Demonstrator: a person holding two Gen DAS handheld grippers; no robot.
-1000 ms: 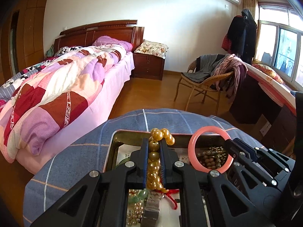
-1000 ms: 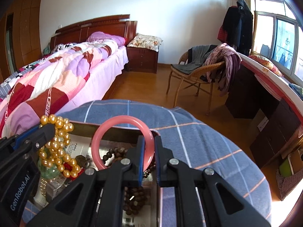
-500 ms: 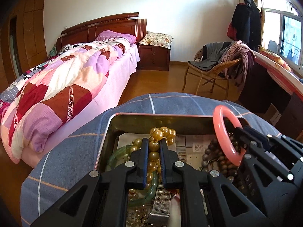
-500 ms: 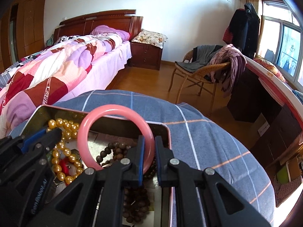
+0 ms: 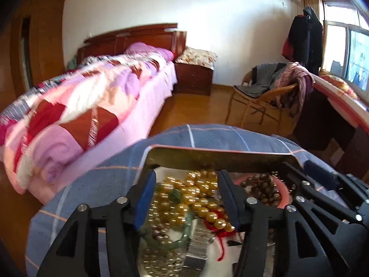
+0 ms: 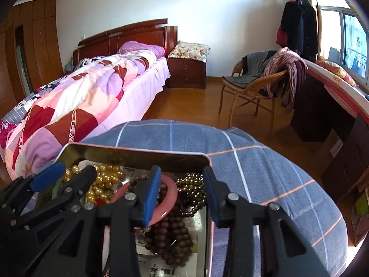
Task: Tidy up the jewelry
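Both tools stand wide open and hold nothing: the left tool (image 5: 184, 196) hangs over the gold bead string (image 5: 200, 198), and the right tool (image 6: 182, 191) over the pink bangle (image 6: 169, 198); both pieces lie loose inside the metal tin (image 6: 138, 155) on the blue checked worktop (image 6: 265, 173). The risk, as I judge it, is tangling: the jewelry lies in one heap, so a finger pulled back carelessly can hook a strand and drag it over the rim. The two tools are also near each other and may collide. The left view shows a green bangle (image 5: 182, 237) and a red cord (image 5: 221, 235) under the gold beads, mostly hidden in the right view. The right view shows the dark wooden beads (image 6: 170, 235) lying through the bangle and a small metallic bead chain (image 6: 193, 189).
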